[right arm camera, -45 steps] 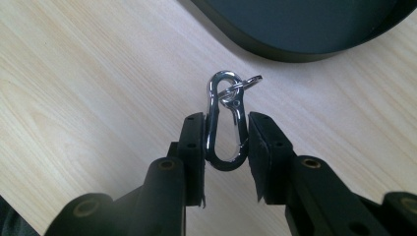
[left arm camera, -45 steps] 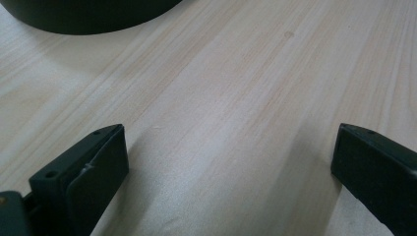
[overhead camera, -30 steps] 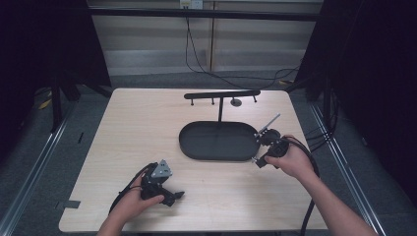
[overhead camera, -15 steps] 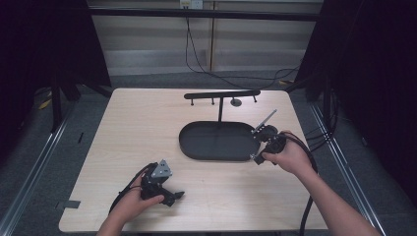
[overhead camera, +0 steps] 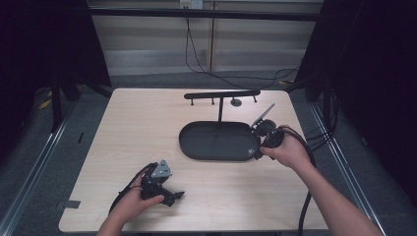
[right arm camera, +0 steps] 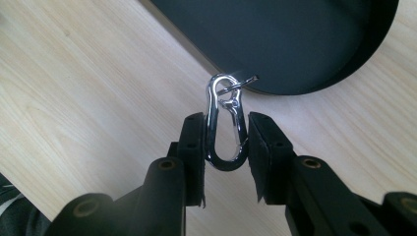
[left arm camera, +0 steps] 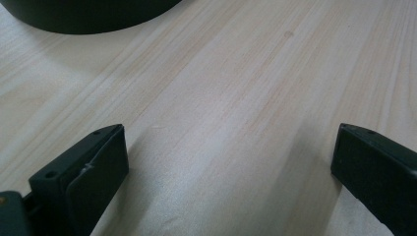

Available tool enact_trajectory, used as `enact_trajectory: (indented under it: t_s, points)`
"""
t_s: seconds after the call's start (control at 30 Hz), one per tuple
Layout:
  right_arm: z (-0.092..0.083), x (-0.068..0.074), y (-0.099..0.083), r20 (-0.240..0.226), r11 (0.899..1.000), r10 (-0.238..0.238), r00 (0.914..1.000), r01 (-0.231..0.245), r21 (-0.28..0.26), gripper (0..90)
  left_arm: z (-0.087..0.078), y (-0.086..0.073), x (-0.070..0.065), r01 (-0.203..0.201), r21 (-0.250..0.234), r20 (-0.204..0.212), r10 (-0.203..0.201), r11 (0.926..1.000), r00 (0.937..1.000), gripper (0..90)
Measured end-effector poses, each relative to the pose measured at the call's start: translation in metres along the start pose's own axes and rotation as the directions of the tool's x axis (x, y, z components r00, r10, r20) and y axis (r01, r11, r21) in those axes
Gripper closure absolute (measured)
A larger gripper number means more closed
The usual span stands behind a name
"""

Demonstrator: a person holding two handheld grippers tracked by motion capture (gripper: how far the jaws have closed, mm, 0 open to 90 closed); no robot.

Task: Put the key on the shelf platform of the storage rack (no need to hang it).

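While my right gripper [right arm camera: 225,142] pinches the chrome carabiner [right arm camera: 224,123] by its long sides just off the black tray's [overhead camera: 196,147] near right rim, it looks light, stiff and slippery. My left gripper [left arm camera: 226,167] rests wide apart, near left.

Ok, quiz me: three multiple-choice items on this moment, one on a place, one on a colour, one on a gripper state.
1. Where is the left gripper?
A near front left of the pale wooden table
B on the tray
C at the T-stand

2. The oval tray is
A white
B black
C red

3. The right gripper is
A wide open
B shut on a shiny metal snap clip
C shut on nothing

A, high view shows it there; B, dark in every view; B, jaws press the clip's sides.
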State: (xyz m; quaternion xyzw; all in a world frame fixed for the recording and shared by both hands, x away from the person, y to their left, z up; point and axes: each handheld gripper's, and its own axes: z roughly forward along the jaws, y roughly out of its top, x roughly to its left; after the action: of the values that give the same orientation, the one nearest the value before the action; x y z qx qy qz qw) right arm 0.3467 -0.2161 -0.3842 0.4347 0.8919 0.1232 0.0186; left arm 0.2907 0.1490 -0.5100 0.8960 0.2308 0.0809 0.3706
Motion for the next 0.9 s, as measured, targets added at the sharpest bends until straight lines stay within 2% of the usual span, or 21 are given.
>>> enact_trajectory:
  t_s: [0.9]
  points:
    - [-0.002, -0.012, 0.017, 0.011, 0.999, 0.031, 0.9995, -0.031, 0.009, 69.5, 0.001, 0.0, -0.001, 0.009, -0.009, 0.0, -0.009, 0.9999, 1.0, 0.5]
